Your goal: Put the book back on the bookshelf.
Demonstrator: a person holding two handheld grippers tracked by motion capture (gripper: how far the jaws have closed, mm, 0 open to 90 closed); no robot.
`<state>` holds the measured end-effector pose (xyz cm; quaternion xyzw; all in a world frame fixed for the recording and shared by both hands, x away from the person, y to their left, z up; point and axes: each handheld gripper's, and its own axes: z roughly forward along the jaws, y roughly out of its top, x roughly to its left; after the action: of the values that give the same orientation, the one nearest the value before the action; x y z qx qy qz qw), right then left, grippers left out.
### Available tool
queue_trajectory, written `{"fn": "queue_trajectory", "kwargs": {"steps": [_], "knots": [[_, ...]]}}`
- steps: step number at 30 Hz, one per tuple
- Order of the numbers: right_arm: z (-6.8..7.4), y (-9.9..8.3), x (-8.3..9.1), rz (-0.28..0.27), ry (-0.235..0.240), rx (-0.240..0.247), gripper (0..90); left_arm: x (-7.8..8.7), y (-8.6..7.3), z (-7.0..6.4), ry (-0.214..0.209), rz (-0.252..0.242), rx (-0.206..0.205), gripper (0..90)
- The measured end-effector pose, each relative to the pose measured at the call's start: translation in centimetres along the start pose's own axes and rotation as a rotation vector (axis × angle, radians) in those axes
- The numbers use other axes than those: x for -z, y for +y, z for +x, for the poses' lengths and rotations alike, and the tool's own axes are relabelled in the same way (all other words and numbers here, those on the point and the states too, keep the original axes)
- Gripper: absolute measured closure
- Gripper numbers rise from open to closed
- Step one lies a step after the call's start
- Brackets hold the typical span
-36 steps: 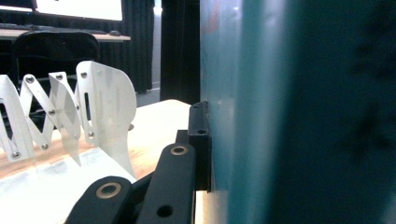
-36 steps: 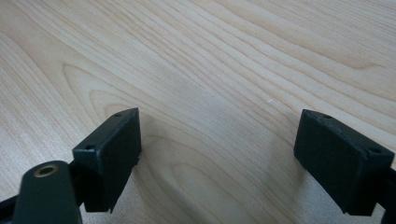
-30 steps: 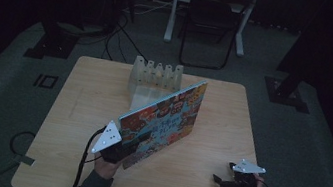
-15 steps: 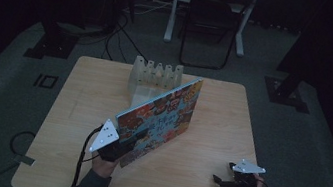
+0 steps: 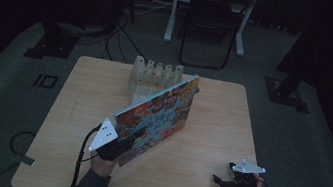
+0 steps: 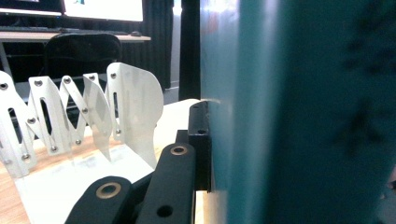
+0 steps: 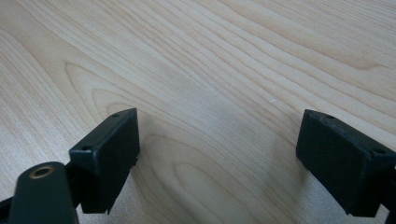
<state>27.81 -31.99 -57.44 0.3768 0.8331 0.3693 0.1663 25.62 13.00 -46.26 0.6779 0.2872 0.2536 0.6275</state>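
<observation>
Stiffness is the book's (image 5: 157,120) main trait: a thin, flat board with a glossy patterned cover, likely light but prone to slip or swing when pinched at one corner. The left gripper (image 5: 119,141) clamps its near lower corner, holding it tilted above the counter (image 5: 207,145), far edge beside the white slotted rack (image 5: 155,74). The right gripper (image 5: 234,180) rests open, jaws spread, on the counter.

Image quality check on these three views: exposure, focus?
High view: underexposed, dim room, book cover patterns still readable. Left gripper view: book so close it is a blurred teal mass; white rack sharp. Right gripper view: bright, even light, wood grain of table crisp, soft shadows under the open tongs.
</observation>
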Motion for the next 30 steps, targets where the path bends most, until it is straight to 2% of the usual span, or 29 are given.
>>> {"fn": "queue_trajectory", "kwargs": {"steps": [30], "knots": [[0.01,0.00,-0.01,-0.001,0.005,0.005,13.1,0.48,-0.02,0.62,0.045,-0.001,0.009,81.1]]}}
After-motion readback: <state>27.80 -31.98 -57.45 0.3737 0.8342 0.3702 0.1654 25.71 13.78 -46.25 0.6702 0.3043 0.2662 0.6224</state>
